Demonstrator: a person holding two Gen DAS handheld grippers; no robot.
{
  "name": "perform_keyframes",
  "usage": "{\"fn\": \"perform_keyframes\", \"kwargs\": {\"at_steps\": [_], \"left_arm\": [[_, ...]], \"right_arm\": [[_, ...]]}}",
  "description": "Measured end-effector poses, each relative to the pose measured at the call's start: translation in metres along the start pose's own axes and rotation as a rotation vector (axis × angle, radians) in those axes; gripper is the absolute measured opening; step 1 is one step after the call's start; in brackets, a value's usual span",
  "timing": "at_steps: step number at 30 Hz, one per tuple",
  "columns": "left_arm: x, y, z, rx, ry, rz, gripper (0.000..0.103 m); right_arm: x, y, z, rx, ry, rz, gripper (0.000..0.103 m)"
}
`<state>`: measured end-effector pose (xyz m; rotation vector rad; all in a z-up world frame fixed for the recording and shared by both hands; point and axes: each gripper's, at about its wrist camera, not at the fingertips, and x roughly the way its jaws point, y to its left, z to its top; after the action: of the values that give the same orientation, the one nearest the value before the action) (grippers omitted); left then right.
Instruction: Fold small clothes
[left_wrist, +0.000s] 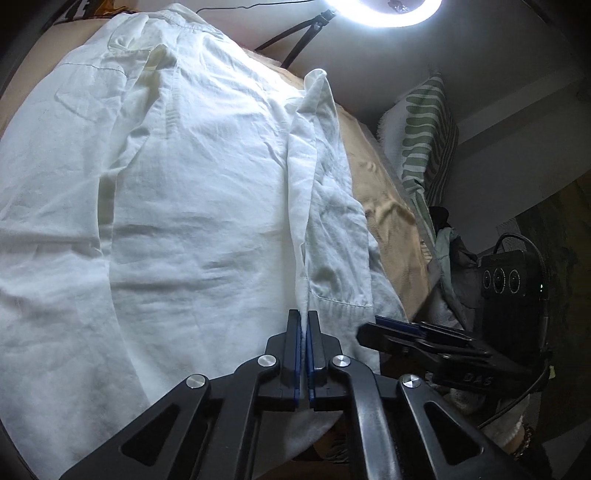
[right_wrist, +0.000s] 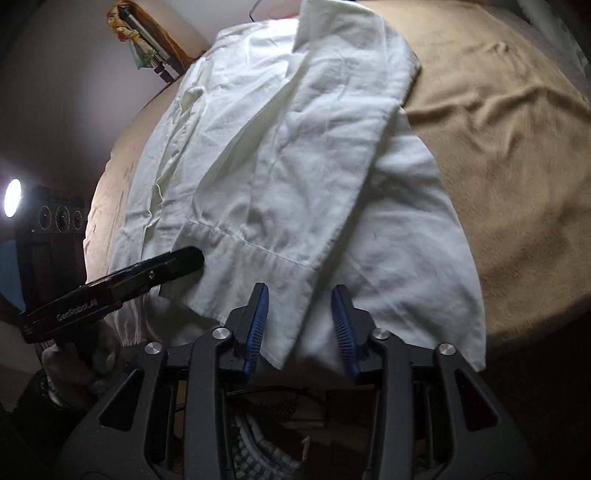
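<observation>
Your left tool (left_wrist: 303, 325) is clenched on a fold of the white shirt (left_wrist: 192, 206) at 6 o'clock in its view. Your right tool (right_wrist: 300, 325) is released: its blue pads (right_wrist: 255, 332) stand apart over the shirt hem (right_wrist: 295, 347) without pressing it. The shirt lies spread on the tan blanket (right_wrist: 517, 184) of the bed, sleeve (right_wrist: 325, 147) folded across.
</observation>
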<state>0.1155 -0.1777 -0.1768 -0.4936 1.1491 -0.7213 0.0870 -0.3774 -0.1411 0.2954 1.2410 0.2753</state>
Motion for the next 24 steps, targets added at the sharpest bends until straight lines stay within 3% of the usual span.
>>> {"fn": "perform_keyframes", "kwargs": {"at_steps": [1,6,10,13,19,22,24], "left_arm": [[0.0,-0.001,-0.001,-0.009,-0.002,-0.008,0.0],[-0.003,-0.008,-0.015,-0.06,0.017,-0.092,0.0],[0.013,-0.029,-0.035,-0.042,0.063,-0.134,0.0],[0.032,-0.044,-0.044,0.002,0.08,-0.1,0.0],[0.047,-0.051,-0.057,0.037,0.067,-0.046,0.0],[0.044,-0.055,-0.059,0.071,0.06,-0.015,0.0],[0.04,-0.056,-0.059,0.081,0.053,-0.003,0.004]], "right_arm": [[0.002,0.003,0.0,-0.014,0.004,0.004,0.004],[-0.027,0.003,-0.008,-0.026,-0.056,-0.024,0.003],[-0.058,-0.012,-0.02,-0.036,-0.098,-0.064,0.003],[-0.065,-0.028,-0.024,-0.009,-0.106,-0.088,0.003],[-0.041,-0.049,-0.024,-0.013,-0.037,-0.171,0.003],[-0.047,-0.063,-0.028,0.016,-0.053,-0.179,0.008],[-0.058,-0.077,-0.032,0.071,-0.082,-0.15,0.023]]}}
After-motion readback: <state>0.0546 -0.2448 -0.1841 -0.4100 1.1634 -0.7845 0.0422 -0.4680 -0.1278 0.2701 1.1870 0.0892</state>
